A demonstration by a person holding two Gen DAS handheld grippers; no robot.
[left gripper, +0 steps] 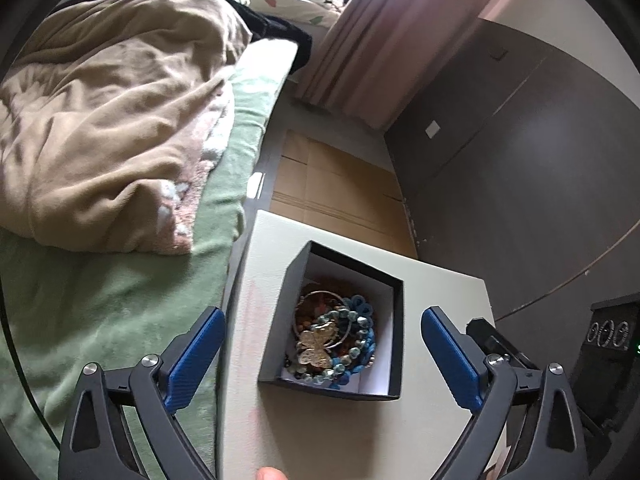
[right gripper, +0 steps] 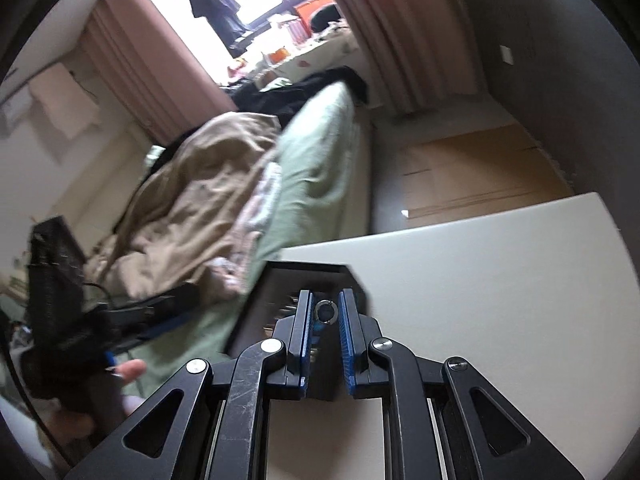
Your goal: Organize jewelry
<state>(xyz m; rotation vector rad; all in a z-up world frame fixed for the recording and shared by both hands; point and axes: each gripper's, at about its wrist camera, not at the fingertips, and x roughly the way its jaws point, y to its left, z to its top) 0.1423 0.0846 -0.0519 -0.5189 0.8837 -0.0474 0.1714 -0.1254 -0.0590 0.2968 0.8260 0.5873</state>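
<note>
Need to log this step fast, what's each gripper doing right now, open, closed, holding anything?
Left gripper: open wide, holding nothing, above the black jewelry box.
Right gripper: closed on a small silver ring.

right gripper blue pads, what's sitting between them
A small silver metal ring sits between the right gripper pads, above the black jewelry box; right wrist view shows it.

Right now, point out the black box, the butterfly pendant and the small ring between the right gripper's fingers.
black box [left gripper: 396, 332], left wrist view, right wall.
butterfly pendant [left gripper: 316, 346], left wrist view, wing middle.
small ring [right gripper: 326, 312], right wrist view, ring's metal loop.
</note>
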